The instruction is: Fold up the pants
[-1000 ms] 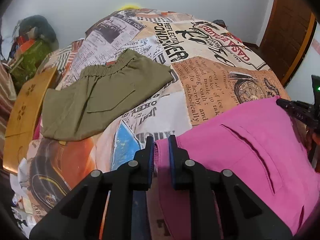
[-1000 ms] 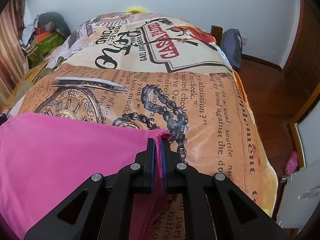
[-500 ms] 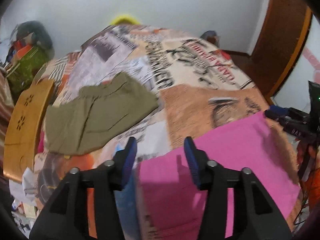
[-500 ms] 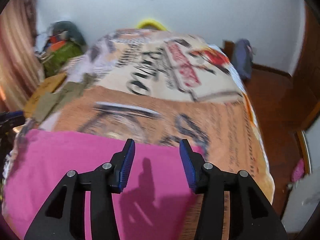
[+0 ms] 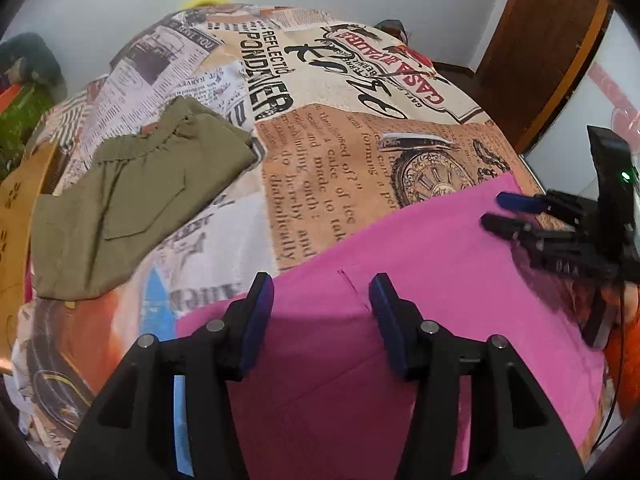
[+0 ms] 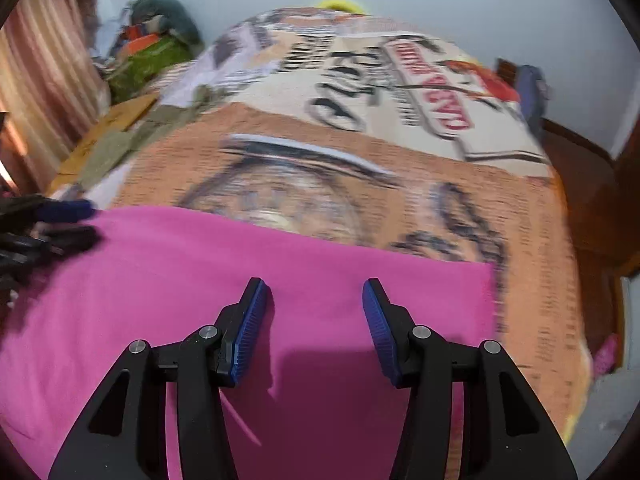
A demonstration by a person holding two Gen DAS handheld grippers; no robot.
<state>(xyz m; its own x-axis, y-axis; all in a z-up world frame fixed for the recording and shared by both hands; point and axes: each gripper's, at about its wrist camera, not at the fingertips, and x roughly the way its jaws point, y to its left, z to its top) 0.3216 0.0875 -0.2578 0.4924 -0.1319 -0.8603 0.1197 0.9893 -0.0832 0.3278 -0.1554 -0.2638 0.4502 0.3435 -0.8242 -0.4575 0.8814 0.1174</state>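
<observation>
Now I am holding both the left gripper (image 5: 321,316) and right gripper (image 6: 314,322) with fingers apart, gripping nothing; the flat pink cotton pants (image 5: 432,264) are lying below them on the newspaper-print bedspread (image 5: 320,168).

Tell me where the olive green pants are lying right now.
The olive green pants lie folded on the printed bedspread, in the left of the left wrist view, up and left of the pink pants and beside a wooden board.
</observation>
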